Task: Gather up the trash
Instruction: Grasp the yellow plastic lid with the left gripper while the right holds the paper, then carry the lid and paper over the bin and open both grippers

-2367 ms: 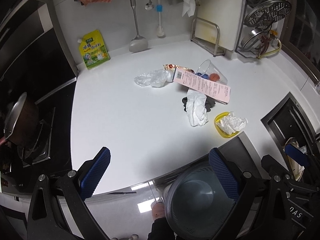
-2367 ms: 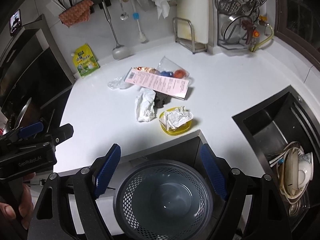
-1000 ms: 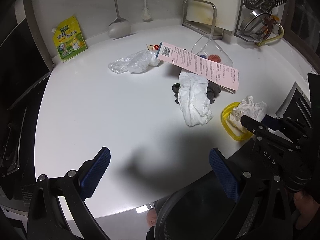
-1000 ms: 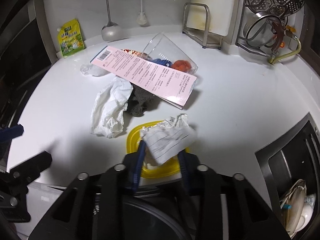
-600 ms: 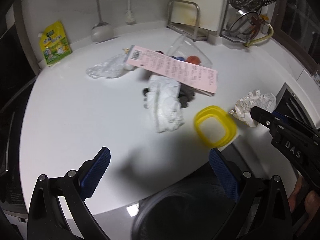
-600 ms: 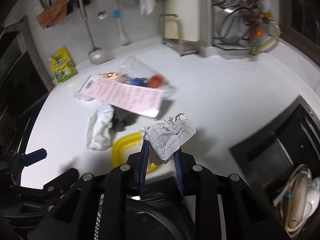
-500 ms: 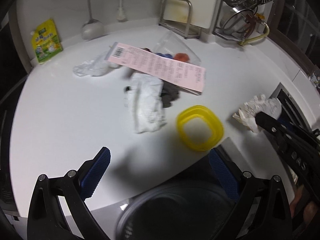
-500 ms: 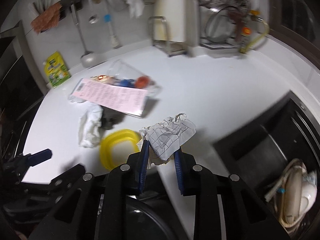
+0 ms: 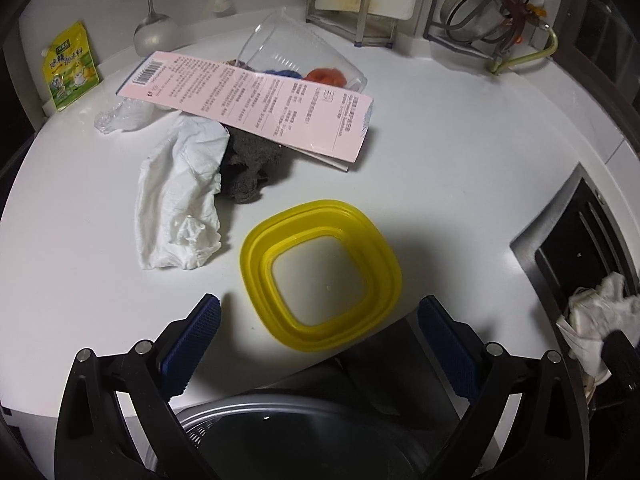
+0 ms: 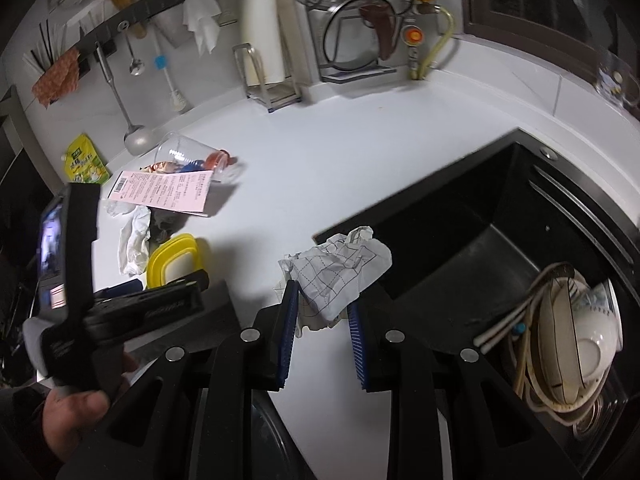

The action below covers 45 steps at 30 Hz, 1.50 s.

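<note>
**A:** Trash first: from the left wrist view, the yellow square plastic container now sits empty on the white bench, where a second ago it held the crumpled paper. The left tongs are spread wide with nothing between them, hanging over the container and the bench's front edge.

**B:** And what's left there?

**A:** A crumpled white tissue, a grey rag, a pink printed card leaning over them, a tipped clear plastic cup and a thin clear plastic bag. A dark mesh-walled bin shows just below the bench edge.

**B:** The right wrist view?

**A:** The right tongs are pinching the crumpled grid-lined paper, lifted clear of the bench and carried off towards the black sink. So one piece is collected, I'd say, but not yet dropped in the bin.

**B:** Room to move?

**A:** The bench between the pile and the sink is bare. The person's hand with the left tool is close on that side, so the drop needs care.
</note>
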Each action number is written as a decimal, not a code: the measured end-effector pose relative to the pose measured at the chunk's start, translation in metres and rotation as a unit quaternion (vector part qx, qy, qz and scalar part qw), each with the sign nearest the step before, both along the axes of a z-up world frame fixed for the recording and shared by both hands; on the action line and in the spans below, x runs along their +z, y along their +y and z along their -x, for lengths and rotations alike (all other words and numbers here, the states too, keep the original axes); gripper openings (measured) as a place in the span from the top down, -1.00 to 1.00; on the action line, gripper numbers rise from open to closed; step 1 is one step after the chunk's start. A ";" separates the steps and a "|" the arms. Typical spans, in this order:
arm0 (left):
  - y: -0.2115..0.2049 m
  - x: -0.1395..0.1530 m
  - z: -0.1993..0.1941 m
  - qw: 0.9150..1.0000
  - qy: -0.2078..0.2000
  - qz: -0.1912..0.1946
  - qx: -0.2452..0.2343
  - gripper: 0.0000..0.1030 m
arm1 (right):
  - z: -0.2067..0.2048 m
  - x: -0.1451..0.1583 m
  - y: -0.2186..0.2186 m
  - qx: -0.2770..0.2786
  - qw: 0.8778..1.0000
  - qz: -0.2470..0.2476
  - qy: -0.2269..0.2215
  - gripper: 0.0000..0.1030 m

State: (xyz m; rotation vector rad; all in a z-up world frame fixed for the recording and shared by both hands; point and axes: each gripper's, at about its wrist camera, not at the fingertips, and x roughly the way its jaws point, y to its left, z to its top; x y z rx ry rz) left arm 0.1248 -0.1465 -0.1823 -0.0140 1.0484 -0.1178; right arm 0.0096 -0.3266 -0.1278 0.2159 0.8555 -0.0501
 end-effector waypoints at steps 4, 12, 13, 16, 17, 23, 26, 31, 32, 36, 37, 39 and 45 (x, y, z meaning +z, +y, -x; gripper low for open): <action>-0.006 -0.003 -0.004 0.999 -0.016 -0.029 0.000 -0.84 | 0.008 -0.002 -0.005 -0.005 1.000 -0.003 0.000 0.53; 0.002 0.008 0.000 0.999 -0.040 -0.033 -0.009 -0.39 | 0.016 -0.004 -0.005 -0.006 1.000 -0.006 0.004 0.53; 0.005 0.011 0.001 0.999 -0.043 -0.030 -0.009 -0.39 | 0.016 -0.003 -0.003 -0.004 1.000 -0.007 0.004 0.53; 0.016 0.027 0.010 0.998 -0.058 -0.029 -0.015 -0.39 | 0.017 -0.001 0.002 0.004 1.000 -0.010 0.002 0.53; 0.020 0.032 0.013 0.998 -0.061 -0.028 -0.018 -0.39 | 0.017 0.000 0.004 0.006 1.000 -0.012 0.001 0.53; 0.046 0.061 0.044 0.995 -0.079 -0.048 -0.036 -0.39 | 0.021 0.010 0.023 0.036 0.999 -0.018 0.000 0.53; 0.063 0.071 0.062 0.995 -0.078 -0.051 -0.036 -0.39 | 0.026 0.010 0.034 0.052 0.998 -0.020 0.008 0.53; 0.087 0.075 0.096 0.995 -0.073 -0.060 -0.036 -0.39 | 0.033 0.006 0.061 0.088 0.996 -0.023 0.027 0.53; 0.091 0.075 0.102 0.995 -0.071 -0.063 -0.036 -0.39 | 0.035 0.006 0.065 0.094 0.995 -0.023 0.029 0.53; 0.105 0.067 0.122 0.995 -0.063 -0.068 -0.037 -0.39 | 0.042 0.003 0.088 0.122 0.992 -0.020 0.039 0.53; 0.108 0.065 0.126 0.995 -0.060 -0.068 -0.036 -0.39 | 0.045 0.002 0.093 0.129 0.991 -0.018 0.042 0.53; 0.112 0.060 0.134 0.996 -0.054 -0.067 -0.034 -0.39 | 0.050 0.000 0.101 0.138 0.989 -0.016 0.047 0.53; 0.115 0.043 0.151 0.997 -0.038 -0.060 -0.033 -0.39 | 0.063 -0.014 0.114 0.153 0.986 -0.012 0.066 0.53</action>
